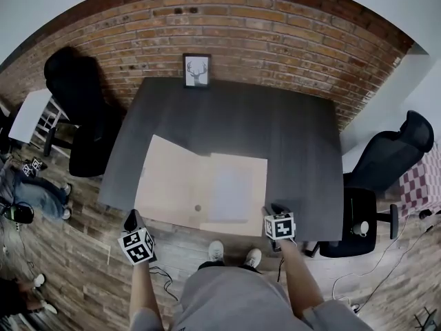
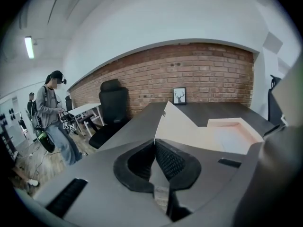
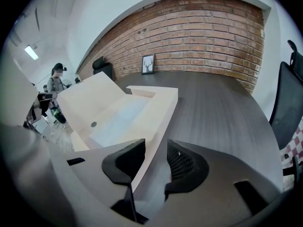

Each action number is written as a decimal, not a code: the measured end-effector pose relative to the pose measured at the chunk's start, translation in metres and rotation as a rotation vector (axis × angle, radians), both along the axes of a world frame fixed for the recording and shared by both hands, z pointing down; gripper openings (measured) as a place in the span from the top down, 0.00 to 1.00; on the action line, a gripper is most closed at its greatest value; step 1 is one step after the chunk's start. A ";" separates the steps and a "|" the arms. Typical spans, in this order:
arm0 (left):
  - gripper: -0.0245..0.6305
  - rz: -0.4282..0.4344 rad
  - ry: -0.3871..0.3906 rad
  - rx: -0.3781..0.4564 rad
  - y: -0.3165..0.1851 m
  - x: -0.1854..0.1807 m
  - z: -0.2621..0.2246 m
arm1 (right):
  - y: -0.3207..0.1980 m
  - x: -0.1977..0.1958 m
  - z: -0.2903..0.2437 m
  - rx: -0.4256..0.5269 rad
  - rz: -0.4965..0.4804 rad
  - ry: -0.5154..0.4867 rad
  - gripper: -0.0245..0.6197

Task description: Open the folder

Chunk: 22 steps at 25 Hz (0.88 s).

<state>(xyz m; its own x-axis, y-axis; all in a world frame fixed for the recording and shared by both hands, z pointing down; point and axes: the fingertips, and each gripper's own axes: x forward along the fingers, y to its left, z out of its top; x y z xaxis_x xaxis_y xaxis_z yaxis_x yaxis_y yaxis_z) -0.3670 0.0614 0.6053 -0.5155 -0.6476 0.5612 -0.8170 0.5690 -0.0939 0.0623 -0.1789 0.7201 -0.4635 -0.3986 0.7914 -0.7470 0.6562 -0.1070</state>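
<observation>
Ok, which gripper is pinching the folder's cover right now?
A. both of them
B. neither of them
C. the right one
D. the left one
D: the left gripper has its jaws shut on the edge of the raised folder cover, while the right gripper has its jaws apart.

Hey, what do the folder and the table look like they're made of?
Folder: probably thin card or paperboard in a matte pale beige. Its lifted cover is flat and stiff, with a crisp fold. It may have a plastic coating, but I can't tell.
Table: dark grey wood or wood-look laminate with a matte finish. Faint grain streaks show in the right gripper view, with hardly any glare.
</observation>
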 end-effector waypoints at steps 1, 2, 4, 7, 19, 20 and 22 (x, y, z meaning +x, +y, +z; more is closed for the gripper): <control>0.96 -0.005 0.002 -0.011 0.001 -0.004 0.005 | 0.000 0.000 0.000 -0.001 0.001 0.000 0.77; 0.96 -0.010 0.005 -0.022 0.002 -0.008 0.010 | 0.000 0.000 0.000 -0.001 0.003 0.000 0.77; 0.96 -0.021 0.016 -0.043 0.003 -0.016 0.020 | 0.000 0.000 0.000 -0.001 0.007 0.002 0.77; 0.95 -0.025 0.026 -0.095 0.006 -0.026 0.037 | 0.000 0.000 0.000 -0.001 0.009 0.005 0.77; 0.94 -0.041 0.076 -0.261 0.015 -0.051 0.101 | 0.001 0.000 -0.001 -0.006 0.016 0.008 0.77; 0.94 -0.043 0.081 -0.268 0.015 -0.053 0.104 | 0.001 0.000 -0.001 -0.005 0.016 0.008 0.77; 0.94 -0.052 0.091 -0.275 0.016 -0.054 0.109 | 0.000 0.000 -0.001 -0.004 0.015 0.009 0.77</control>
